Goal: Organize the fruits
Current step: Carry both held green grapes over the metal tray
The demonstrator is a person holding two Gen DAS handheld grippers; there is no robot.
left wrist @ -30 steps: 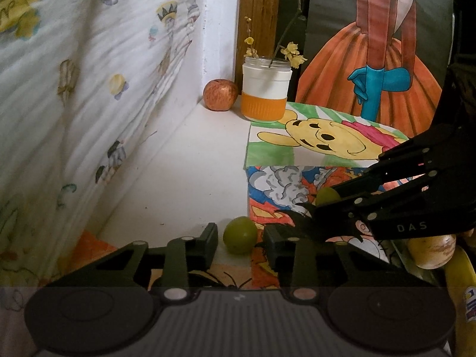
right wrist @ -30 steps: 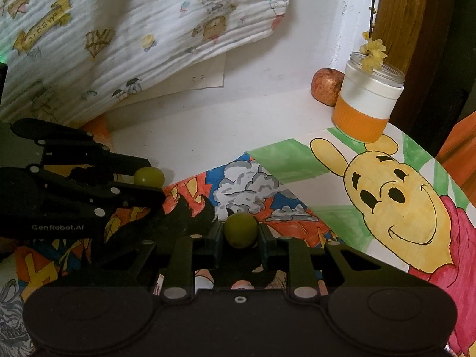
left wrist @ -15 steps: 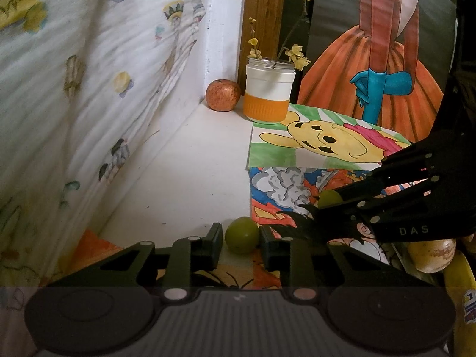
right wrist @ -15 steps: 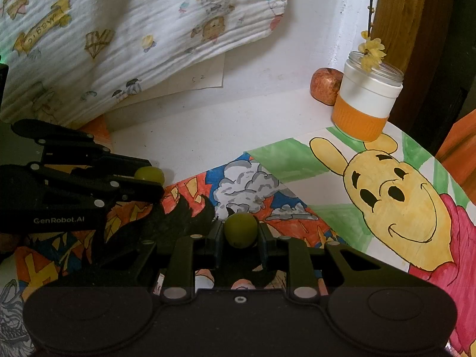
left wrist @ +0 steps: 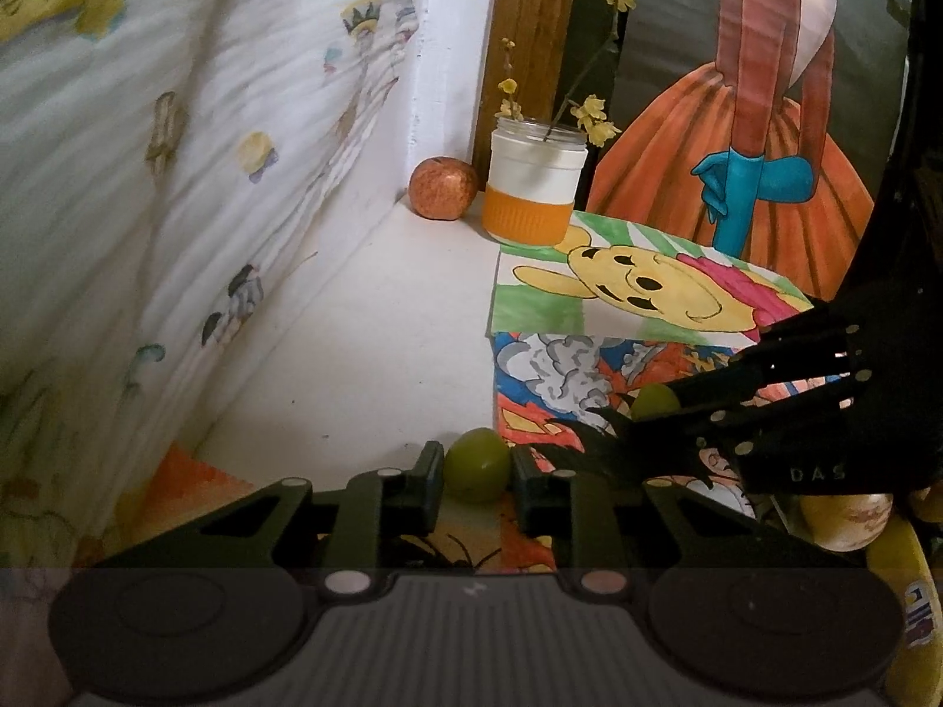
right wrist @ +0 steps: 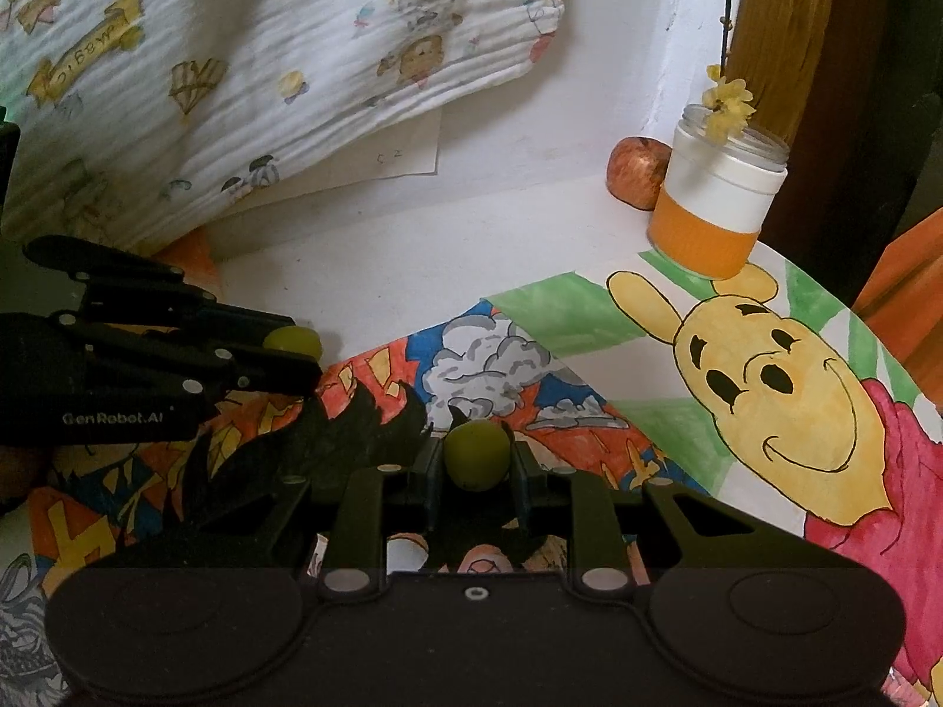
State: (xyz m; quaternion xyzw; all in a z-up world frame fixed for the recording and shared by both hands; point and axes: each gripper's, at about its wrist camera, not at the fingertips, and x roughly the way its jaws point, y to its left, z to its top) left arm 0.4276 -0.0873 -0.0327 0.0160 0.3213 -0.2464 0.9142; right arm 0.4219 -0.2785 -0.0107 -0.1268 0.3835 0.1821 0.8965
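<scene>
My left gripper is shut on a small round green fruit low over the white table's near edge. In the right wrist view that gripper reaches in from the left with the same fruit showing at its tips. My right gripper is shut on a second green fruit above the coloured drawings. Seen from the left wrist, the right gripper comes in from the right, its fruit between the fingers.
A red apple sits in the far corner beside a white-and-orange jar holding yellow flowers. A patterned cloth hangs along the left. A pale round fruit and a banana lie at the right edge. Drawings cover the table.
The left gripper's jaws have narrowed until they close on the green fruit. The right gripper keeps its grip and has barely moved.
</scene>
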